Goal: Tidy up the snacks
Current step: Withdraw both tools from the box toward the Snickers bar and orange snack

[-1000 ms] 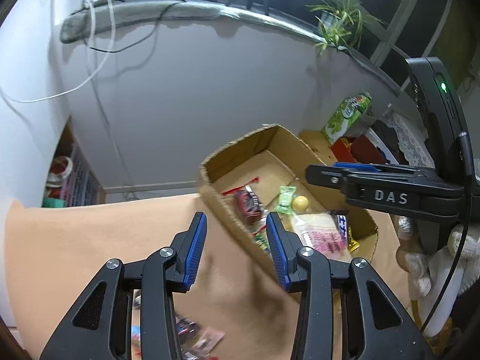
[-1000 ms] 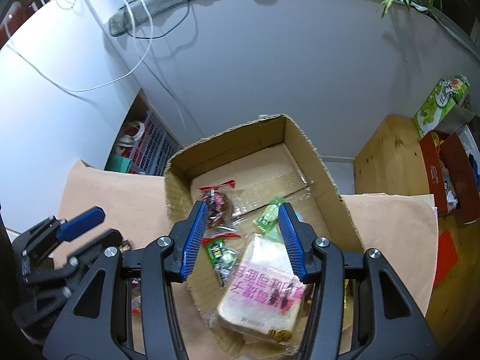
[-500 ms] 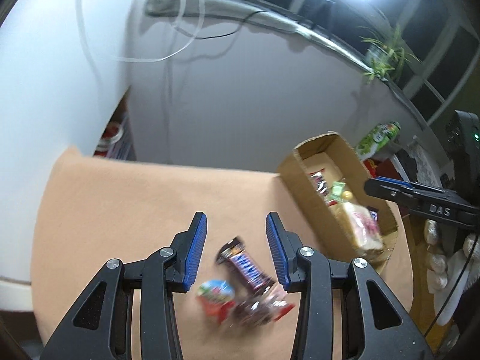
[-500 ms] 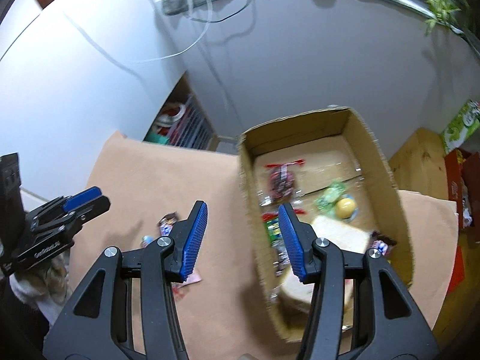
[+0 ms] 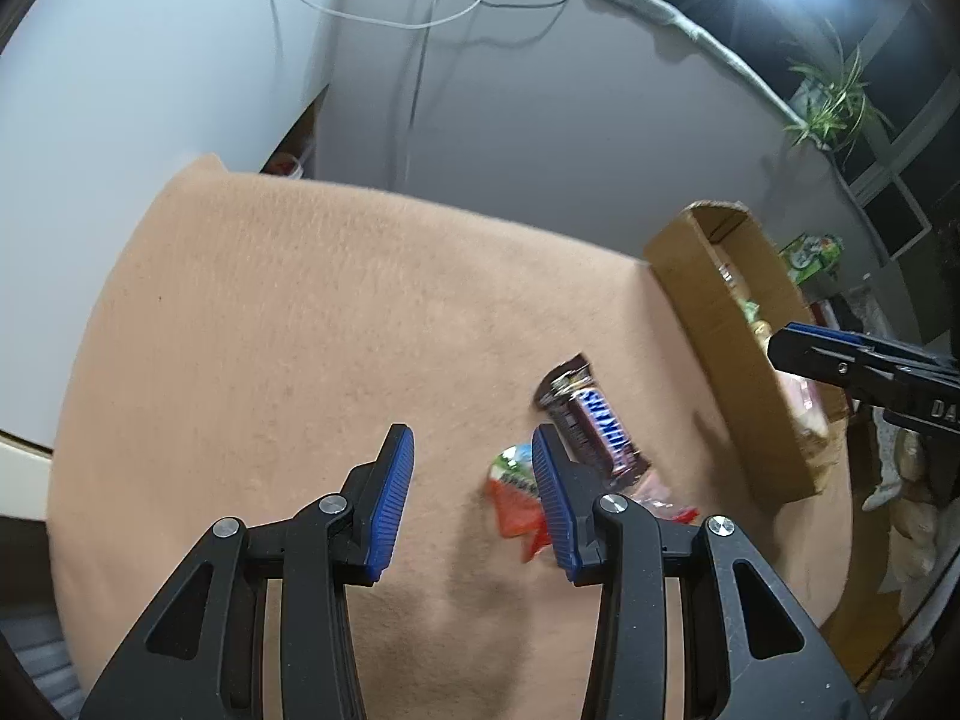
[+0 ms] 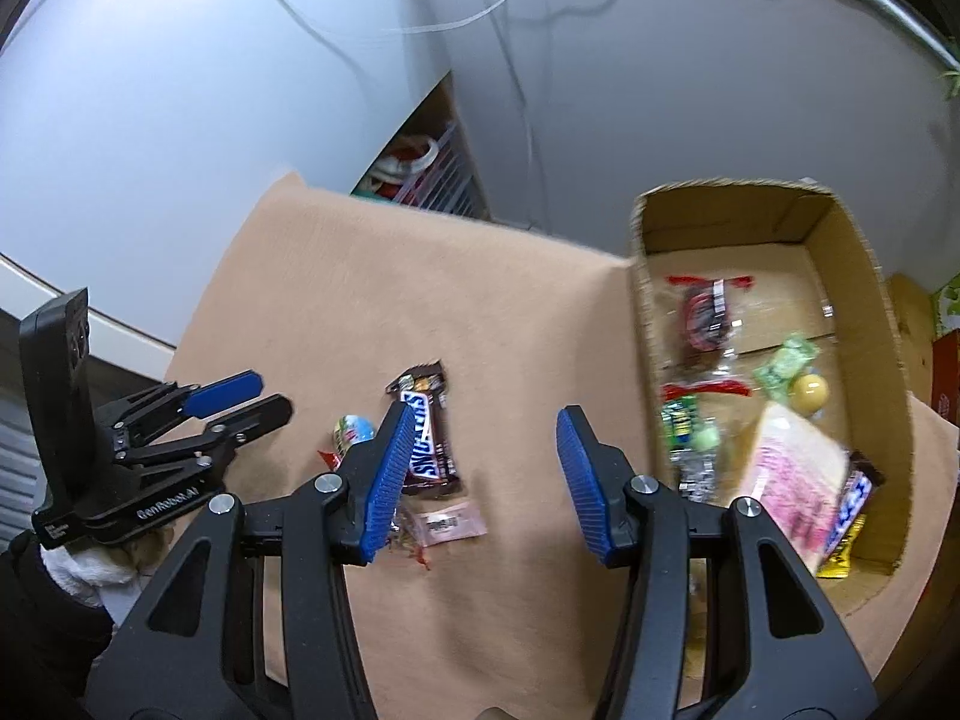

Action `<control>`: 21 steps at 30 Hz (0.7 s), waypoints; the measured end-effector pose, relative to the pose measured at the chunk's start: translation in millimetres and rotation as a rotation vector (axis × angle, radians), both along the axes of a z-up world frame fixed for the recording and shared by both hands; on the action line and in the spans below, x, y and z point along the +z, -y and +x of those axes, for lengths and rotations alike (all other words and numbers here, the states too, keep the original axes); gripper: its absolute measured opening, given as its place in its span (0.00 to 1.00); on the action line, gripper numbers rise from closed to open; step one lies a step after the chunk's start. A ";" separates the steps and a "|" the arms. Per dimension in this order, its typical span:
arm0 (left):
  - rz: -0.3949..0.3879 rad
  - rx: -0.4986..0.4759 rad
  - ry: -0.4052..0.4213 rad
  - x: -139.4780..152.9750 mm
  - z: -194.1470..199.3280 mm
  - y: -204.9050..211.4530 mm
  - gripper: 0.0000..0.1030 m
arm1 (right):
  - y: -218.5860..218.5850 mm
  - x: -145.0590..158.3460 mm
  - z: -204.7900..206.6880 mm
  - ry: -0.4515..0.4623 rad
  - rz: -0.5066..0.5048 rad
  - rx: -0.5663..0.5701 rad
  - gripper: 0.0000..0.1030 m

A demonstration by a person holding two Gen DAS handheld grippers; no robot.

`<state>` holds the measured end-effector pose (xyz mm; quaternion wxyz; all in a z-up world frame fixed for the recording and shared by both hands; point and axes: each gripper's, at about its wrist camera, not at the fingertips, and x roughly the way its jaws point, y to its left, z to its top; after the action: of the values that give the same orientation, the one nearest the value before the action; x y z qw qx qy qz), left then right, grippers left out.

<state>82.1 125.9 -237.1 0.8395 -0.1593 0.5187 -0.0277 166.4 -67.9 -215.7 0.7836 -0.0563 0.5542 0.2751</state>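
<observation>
A brown Snickers bar lies on the tan cloth with a red-and-white chocolate egg and a pink packet beside it. My left gripper hovers open over bare cloth just left of the egg, nothing between its fingers. My right gripper is open above the cloth between the Snickers bar and the cardboard box. The box holds several wrapped snacks, among them a pink bread bag.
The tan cloth covers the table up to a grey wall behind. A shelf with baskets stands past the table's far edge. A plant and a green carton sit at the right beyond the box.
Both grippers swung left, away from the box and over the loose snacks on the cloth, and sank a little. Their jaws kept the same gap.
</observation>
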 end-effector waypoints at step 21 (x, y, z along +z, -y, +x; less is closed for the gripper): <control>0.031 -0.141 -0.056 -24.6 3.2 34.9 0.40 | -38.4 -63.8 7.9 -0.136 -0.053 0.034 0.50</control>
<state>85.3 91.1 -261.7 0.8230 -0.1103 0.5522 -0.0742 174.2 -29.5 -279.5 0.7376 -0.0677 0.6123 0.2765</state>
